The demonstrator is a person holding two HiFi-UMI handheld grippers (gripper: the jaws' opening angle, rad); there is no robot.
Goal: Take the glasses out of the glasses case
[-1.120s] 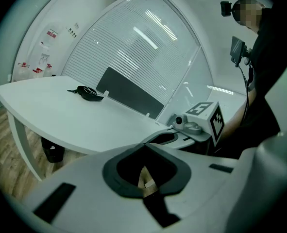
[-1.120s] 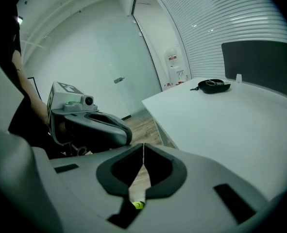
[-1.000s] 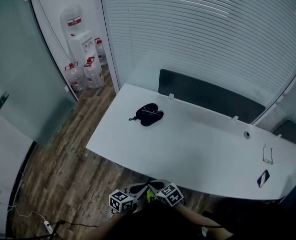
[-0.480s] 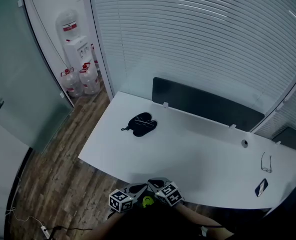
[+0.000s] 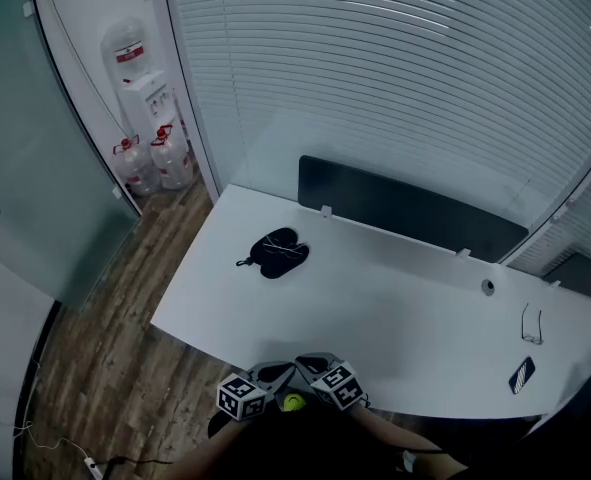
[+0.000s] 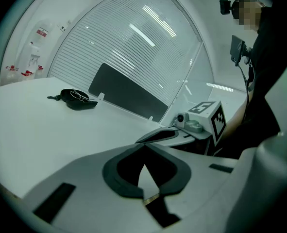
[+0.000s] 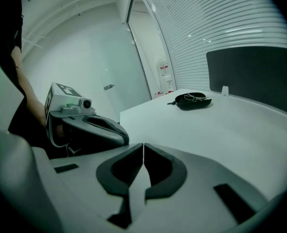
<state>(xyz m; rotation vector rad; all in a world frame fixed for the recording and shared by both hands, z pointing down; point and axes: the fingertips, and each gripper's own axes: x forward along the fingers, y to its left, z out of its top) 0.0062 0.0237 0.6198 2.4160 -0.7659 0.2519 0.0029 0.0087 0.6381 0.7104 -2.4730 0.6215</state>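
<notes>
Glasses case [image 5: 275,253], small, black and soft-looking, lies on the desk [image 5: 395,313] well apart from the closed, empty left gripper [image 6: 143,145] and right gripper [image 7: 143,144]; probably light and floppy, its contents fragile, so pinch its rim gently.

White desk [image 5: 395,313]: glasses case [image 5: 275,253], phone [image 5: 521,375]

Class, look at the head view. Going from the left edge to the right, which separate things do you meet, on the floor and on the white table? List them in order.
water dispenser → black glasses case → round cable hole → phone
</notes>
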